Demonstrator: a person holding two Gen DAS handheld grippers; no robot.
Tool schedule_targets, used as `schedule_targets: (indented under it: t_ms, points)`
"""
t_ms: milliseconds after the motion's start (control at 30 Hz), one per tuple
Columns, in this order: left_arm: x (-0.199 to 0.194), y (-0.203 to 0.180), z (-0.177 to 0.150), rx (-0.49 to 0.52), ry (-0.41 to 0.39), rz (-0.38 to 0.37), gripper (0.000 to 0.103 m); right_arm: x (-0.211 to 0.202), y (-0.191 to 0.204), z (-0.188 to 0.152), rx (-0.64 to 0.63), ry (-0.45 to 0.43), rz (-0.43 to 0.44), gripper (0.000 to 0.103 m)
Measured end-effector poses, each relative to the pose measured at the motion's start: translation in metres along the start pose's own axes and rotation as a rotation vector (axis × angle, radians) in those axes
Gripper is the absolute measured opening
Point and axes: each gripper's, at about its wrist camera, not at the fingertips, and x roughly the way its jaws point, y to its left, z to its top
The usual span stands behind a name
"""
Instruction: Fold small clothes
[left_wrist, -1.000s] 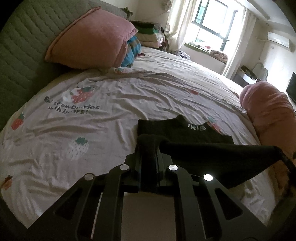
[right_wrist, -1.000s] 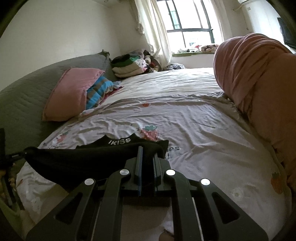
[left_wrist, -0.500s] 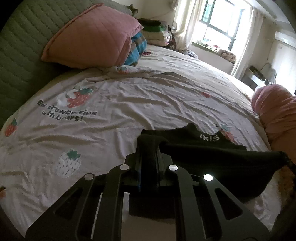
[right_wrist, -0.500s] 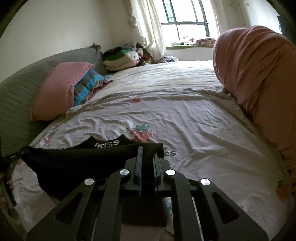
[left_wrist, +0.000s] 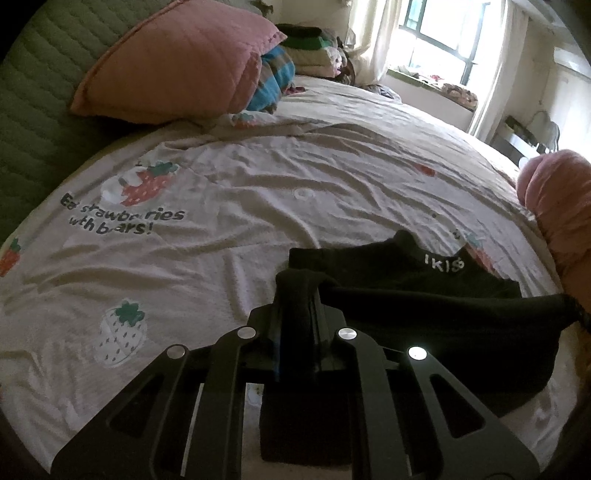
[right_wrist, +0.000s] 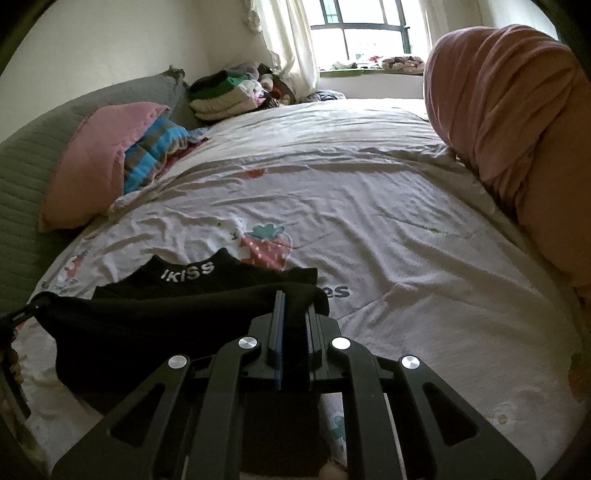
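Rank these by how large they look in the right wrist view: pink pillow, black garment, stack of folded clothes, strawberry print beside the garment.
1. black garment, though nearness to the camera inflates it
2. pink pillow
3. stack of folded clothes
4. strawberry print

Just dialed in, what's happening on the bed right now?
A person is folding a small black garment on the strawberry-print bedsheet. The left gripper and right gripper are each shut on one end of an edge, holding it stretched between them above the sheet. The far part, with white lettering on its band, lies flat on the bed. A pink pillow sits by the headboard.
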Motion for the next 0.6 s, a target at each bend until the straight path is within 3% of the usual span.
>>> schedule_targets:
  t_ms: [233,333,400,600]
  points:
    - [0.006,0.000,-0.001,0.010,0.009,0.000,0.017,0.017,-0.002,-0.008,0.021,0.027,-0.029,0.011]
    - [0.003,-0.001,-0.002,0.011,0.020,-0.004,0.023,0.020,-0.005,-0.011,0.025,0.028,-0.065,0.018]
    - [-0.004,-0.003,-0.001,0.026,-0.004,0.002,0.035,0.019,-0.009,-0.013,0.028,0.027,-0.073,0.030]
    - [-0.017,-0.007,-0.003,0.052,-0.041,0.014,0.036,0.007,-0.005,-0.023,0.002,0.014,-0.060,0.031]
